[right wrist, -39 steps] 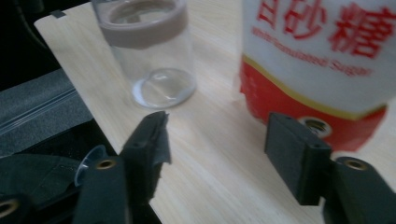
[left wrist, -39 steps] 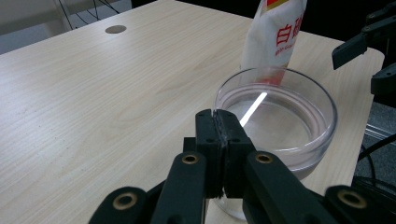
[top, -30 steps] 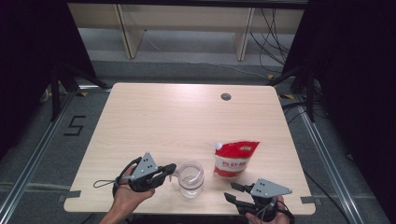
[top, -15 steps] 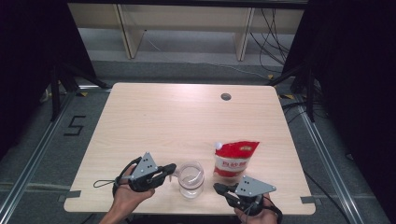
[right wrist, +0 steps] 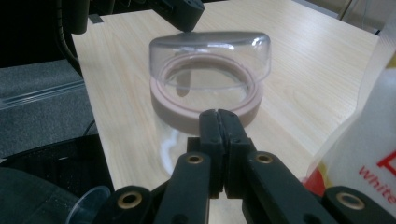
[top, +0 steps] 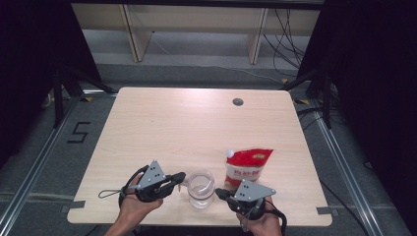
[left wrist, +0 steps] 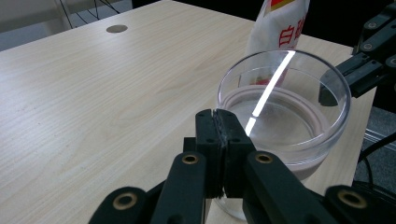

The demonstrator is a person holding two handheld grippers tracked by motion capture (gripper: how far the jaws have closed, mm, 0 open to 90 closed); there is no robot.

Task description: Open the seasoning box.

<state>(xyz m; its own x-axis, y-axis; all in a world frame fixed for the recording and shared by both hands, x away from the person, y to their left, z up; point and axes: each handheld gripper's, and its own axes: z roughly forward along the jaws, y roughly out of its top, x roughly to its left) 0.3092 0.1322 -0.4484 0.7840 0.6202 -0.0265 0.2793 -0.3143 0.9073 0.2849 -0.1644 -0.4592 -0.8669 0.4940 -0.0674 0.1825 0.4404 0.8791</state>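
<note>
A clear round jar [top: 200, 188] with a pinkish band stands near the table's front edge, open at the top. My left gripper [top: 181, 176] lies just left of it, jaws shut and empty, with the tip [left wrist: 217, 114] at the jar's [left wrist: 285, 116] near wall. My right gripper [top: 219, 192] is shut and empty just right of the jar, its tip [right wrist: 217, 114] close against the pinkish band [right wrist: 205, 112]. Behind it lies a red and white pouch [top: 246, 167] with a white cap.
The light wooden table [top: 172, 128] has a round cable hole [top: 238, 102] at the back right. Dark curtains flank it, and a shelf and cables sit beyond its far edge. The pouch [right wrist: 369, 130] lies close on the right gripper's right.
My right gripper has slid left along the front edge to the jar, and its jaws have closed. The left gripper, the jar and the pouch have stayed put.
</note>
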